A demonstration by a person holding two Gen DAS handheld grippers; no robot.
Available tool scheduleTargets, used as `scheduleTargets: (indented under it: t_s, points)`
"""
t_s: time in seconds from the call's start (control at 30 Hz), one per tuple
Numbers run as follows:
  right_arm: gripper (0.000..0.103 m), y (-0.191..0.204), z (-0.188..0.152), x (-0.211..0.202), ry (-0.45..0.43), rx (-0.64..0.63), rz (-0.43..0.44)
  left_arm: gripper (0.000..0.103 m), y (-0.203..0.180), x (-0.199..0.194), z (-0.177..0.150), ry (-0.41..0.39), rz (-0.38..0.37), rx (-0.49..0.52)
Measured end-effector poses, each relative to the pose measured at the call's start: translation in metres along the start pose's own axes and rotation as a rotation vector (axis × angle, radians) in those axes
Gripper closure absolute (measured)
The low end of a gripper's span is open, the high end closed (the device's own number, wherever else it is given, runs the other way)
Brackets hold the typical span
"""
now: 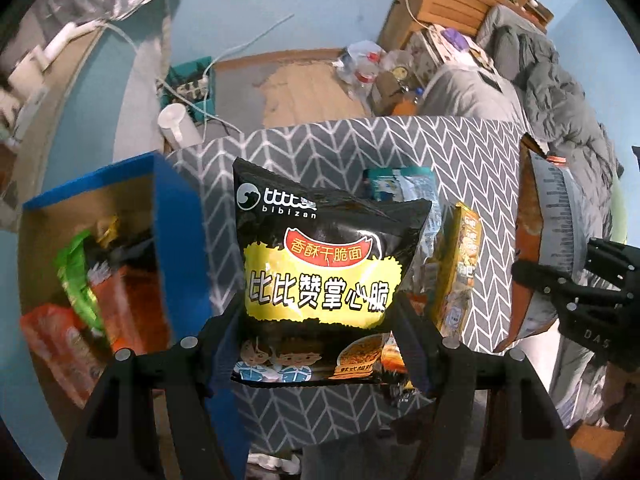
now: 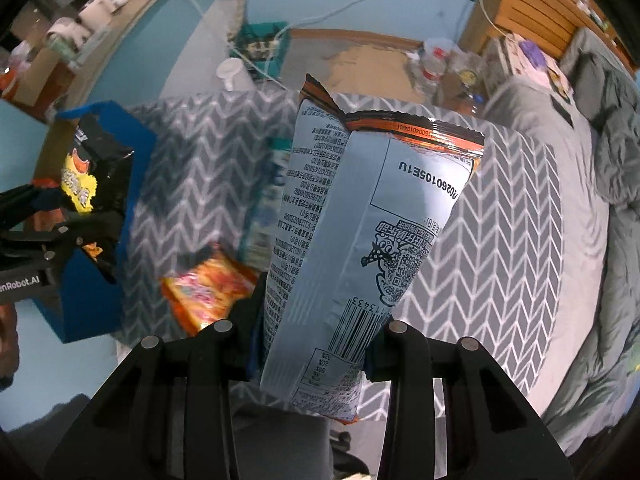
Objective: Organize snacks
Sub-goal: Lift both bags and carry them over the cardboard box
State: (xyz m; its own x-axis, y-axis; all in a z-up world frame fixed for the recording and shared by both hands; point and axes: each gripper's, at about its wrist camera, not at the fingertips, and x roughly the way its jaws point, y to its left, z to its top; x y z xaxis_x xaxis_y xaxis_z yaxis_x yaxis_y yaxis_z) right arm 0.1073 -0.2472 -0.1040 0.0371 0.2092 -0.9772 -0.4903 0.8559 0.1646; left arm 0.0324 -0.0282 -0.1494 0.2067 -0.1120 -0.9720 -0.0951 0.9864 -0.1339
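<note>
Currently both tongs carry snacks above a worktop [image 1: 460, 152] covered in grey cloth with a white chevron pattern. The left tongs [image 1: 316, 344] are clenched on the lower part of a black noodle bag [image 1: 324, 272], held upright and lifted off the cloth. The bag is glossy black with a jagged yellow band of large Chinese characters, a red label above it, a white "bibizan" logo at the top and two cartoon children at the bottom. It looks puffy and light.

Just left of it stands a blue box [image 1: 182, 216] with a brown cardboard inside, already holding green and orange packets. The step in hand appears to be dropping the noodle bag into this box. To do it well, the left tongs should move left until the bag clears the near blue wall, lower it over a free spot, then release; squeezing harder could crush the noodles.

The right tongs [image 2: 316, 348] grip an orange-edged bag [image 2: 360, 240] by its lower end, its pale back panel showing print, a barcode and a QR code. It hangs over the cloth to the right of the noodle bag.

More packets lie on the cloth, among them an orange packet [image 2: 208, 284] and a pale blue pack [image 1: 400, 184].
</note>
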Motion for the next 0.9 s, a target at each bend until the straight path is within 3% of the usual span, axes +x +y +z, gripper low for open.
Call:
scheduleTargets:
  t_s: [0.27, 0.9]
  points:
    - [0.068, 0.056, 0.018, -0.008, -0.021, -0.101, 0.067, 0.033, 0.036, -0.029, -0.021, -0.039, -0.018, -0.112]
    - [0.068, 0.201, 0.045, 0.003, -0.002, -0.350, 0.190, 0.033, 0.159, -0.068, -0.093, -0.093, 0.050, -0.397]
